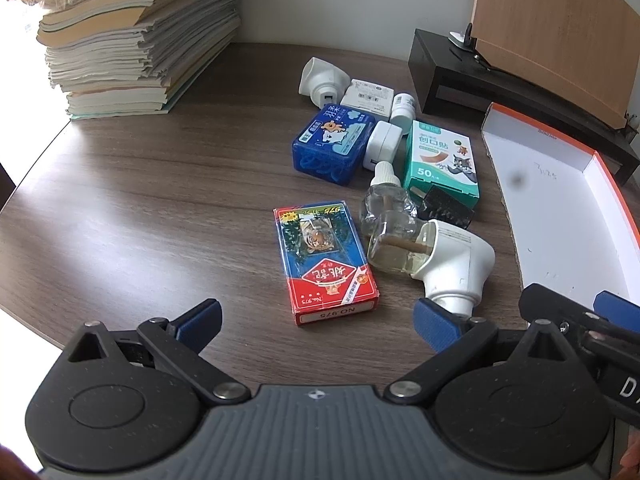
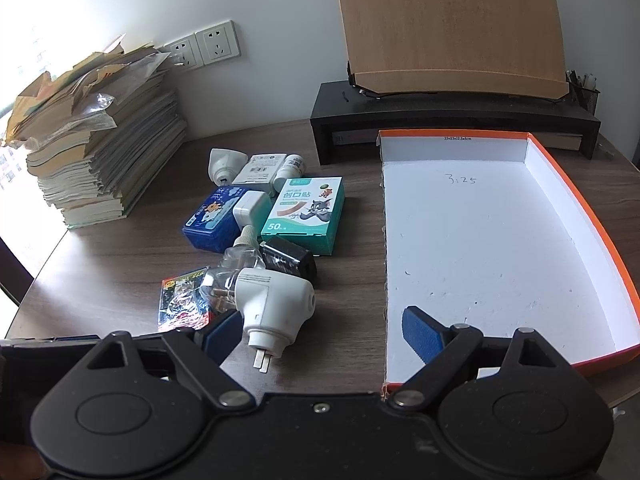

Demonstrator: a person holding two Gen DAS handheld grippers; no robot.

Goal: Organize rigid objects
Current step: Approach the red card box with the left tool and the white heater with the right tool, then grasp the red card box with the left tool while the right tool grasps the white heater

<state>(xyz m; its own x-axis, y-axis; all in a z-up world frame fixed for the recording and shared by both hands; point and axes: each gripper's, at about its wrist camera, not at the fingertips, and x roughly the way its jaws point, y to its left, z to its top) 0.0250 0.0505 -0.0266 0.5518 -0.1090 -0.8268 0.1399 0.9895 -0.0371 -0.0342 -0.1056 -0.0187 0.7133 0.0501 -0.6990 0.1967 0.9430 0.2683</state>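
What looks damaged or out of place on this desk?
The orange-rimmed box has a ragged, torn left edge with no wall there. Beside it, the glass refill bottle lies tipped on its side in the loose pile. Nothing has spilled.

At the table's far left corner I see a tall stack of paperback books. Against the far edge sits a black monitor riser carrying a tilted wooden board. White wall sockets hang behind.
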